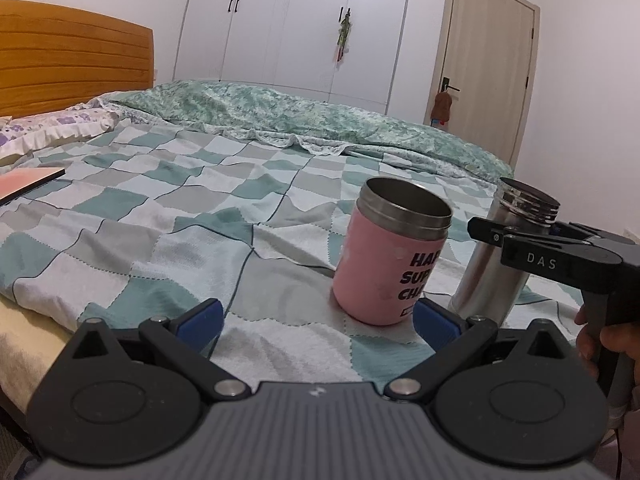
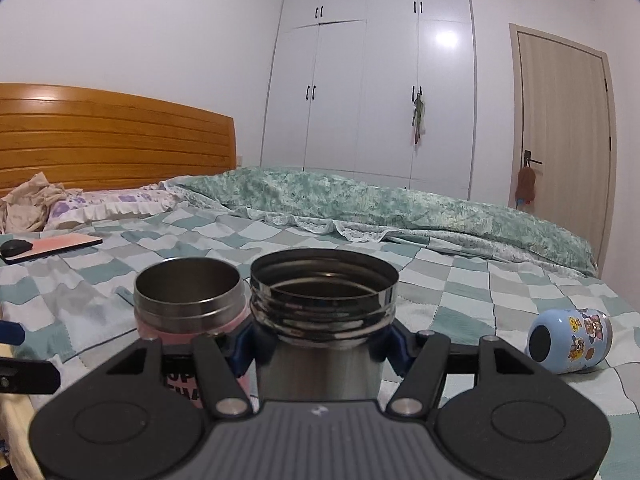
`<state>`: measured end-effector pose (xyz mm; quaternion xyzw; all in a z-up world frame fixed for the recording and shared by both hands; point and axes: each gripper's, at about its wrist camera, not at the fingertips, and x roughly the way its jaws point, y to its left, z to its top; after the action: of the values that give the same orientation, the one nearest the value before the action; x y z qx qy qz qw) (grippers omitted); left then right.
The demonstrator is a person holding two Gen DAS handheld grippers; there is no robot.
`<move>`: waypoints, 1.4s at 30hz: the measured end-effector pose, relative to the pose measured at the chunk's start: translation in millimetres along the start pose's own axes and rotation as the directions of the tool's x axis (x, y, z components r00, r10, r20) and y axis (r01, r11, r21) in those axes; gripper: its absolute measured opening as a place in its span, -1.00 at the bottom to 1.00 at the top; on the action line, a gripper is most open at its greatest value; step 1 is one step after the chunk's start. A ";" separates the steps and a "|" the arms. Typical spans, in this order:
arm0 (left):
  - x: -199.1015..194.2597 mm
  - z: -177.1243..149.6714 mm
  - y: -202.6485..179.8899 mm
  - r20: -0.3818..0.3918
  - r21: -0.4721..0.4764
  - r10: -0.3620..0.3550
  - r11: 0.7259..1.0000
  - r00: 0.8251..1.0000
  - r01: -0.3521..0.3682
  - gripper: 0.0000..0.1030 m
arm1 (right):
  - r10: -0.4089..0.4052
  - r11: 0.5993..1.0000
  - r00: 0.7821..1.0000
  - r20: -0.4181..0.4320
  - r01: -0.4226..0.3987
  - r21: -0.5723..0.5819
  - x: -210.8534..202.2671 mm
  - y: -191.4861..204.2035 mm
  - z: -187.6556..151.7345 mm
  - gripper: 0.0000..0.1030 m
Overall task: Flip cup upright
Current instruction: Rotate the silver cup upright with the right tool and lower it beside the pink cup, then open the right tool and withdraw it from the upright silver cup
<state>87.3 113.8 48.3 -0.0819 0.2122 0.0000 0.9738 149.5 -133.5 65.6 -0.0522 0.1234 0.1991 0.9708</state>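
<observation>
Three cups sit on the checked bedspread (image 2: 500,280). Low and centre in the right wrist view, the right gripper (image 2: 320,350) has its blue pads pressed against both sides of a steel flask (image 2: 322,312), which stands upright with its threaded mouth open to the top; the same flask (image 1: 500,264) appears at the right edge of the left wrist view, with the black fingers clamped just under its threads and a hand (image 1: 604,340) on the grip below. Just beside it, to its left in both views, a pink cup (image 1: 390,256) with a steel rim stands upright, mouth up, its dark lettering partly cut off; in the right wrist view this pink cup (image 2: 188,300) nearly touches the flask, though I cannot tell whether they meet. A small blue cup (image 2: 570,338) with cartoon stickers lies on its side at the lower right of the right wrist view, well apart from the other two. The left gripper (image 1: 316,320) at the bottom of its own view is spread wide and holds nothing, with the pink cup just ahead of its right finger. A pink book (image 2: 60,246) lies at the left edge, near the pillows, and a green quilt (image 2: 400,204) is heaped along the far side of the bed.
</observation>
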 end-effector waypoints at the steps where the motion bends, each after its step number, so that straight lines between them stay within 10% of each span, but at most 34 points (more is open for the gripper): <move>1: -0.7 -0.1 -0.8 0.004 0.003 -0.003 1.000 1.000 0.003 1.00 | 0.006 1.000 1.000 -0.004 -0.006 0.010 -0.2 -1.3 0.0 0.31; 12: -25.6 2.1 -21.5 0.079 0.037 -0.025 0.999 0.997 0.022 1.00 | 0.022 0.999 0.997 0.072 -0.024 0.027 -51.2 -14.8 5.0 1.00; 28: -61.3 -50.3 -76.9 0.206 0.062 -0.088 0.995 0.975 0.077 1.00 | -0.128 0.991 0.987 0.098 0.123 0.057 -199.0 -65.6 -62.3 1.00; 42: -63.6 -93.3 -100.9 0.273 0.176 -0.063 0.984 0.960 0.014 1.00 | -0.236 0.972 0.963 0.129 0.235 0.026 -229.1 -67.6 -124.3 1.00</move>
<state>-5.6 1.6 7.0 -0.0006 0.0715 -0.0260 0.9971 -54.6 -299.7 8.9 -0.0482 0.0530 0.0847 0.9938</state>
